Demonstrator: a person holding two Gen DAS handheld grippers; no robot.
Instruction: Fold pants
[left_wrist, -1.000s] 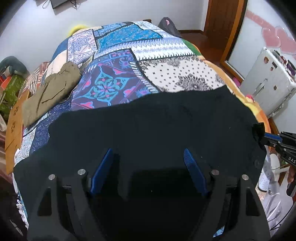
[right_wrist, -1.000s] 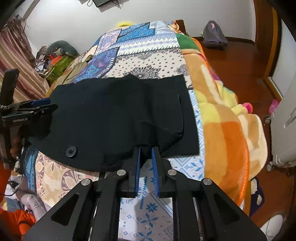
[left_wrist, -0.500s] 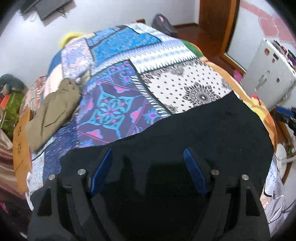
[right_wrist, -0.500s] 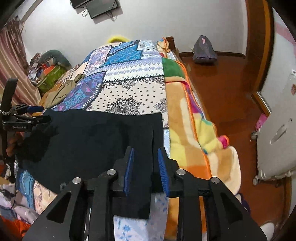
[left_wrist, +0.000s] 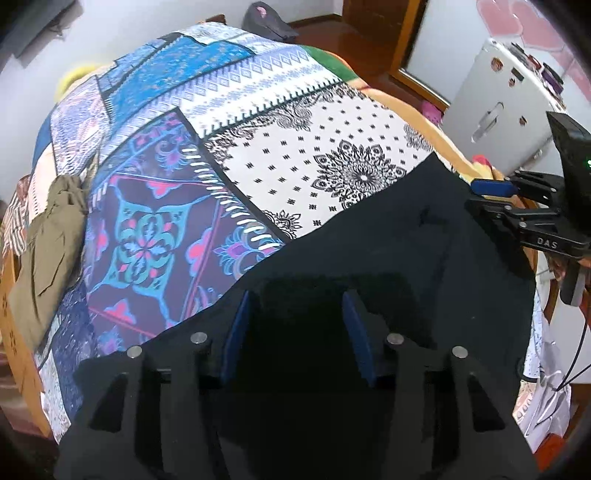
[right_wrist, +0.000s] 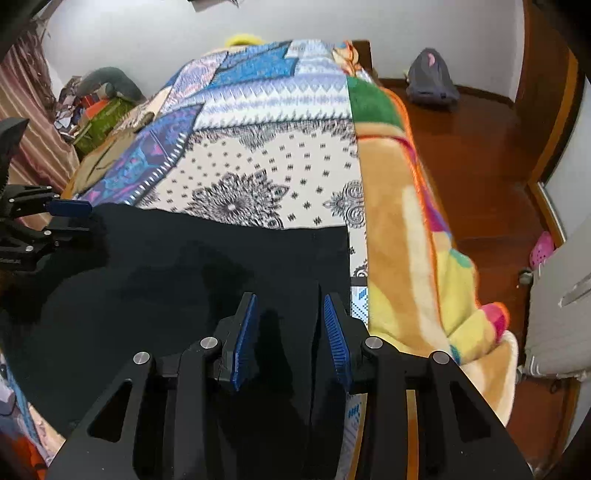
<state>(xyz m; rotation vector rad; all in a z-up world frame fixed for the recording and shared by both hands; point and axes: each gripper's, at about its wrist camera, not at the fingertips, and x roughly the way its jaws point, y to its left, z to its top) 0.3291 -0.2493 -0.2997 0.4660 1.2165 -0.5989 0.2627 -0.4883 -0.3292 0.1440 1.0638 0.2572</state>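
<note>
The black pants (left_wrist: 388, 266) lie flat across the near end of the patchwork bedspread (left_wrist: 229, 122); they also show in the right wrist view (right_wrist: 192, 277). My left gripper (left_wrist: 297, 299) is open, with its fingers over the pants' left part. My right gripper (right_wrist: 290, 306) is open over the pants' right part, near their right edge. The right gripper also shows in the left wrist view (left_wrist: 480, 195) at the pants' far right corner. The left gripper shows in the right wrist view (right_wrist: 79, 218) at the pants' left corner.
An olive garment (left_wrist: 48, 243) lies on the bed's left side. An orange and yellow blanket (right_wrist: 413, 240) hangs over the bed's right side. A white appliance (left_wrist: 506, 107) stands at the right, a grey bag (right_wrist: 432, 79) on the wooden floor.
My right gripper has opened and let go of the pants' edge, and both grippers have moved forward over the pants. My left gripper's fingers stand closer together than before.
</note>
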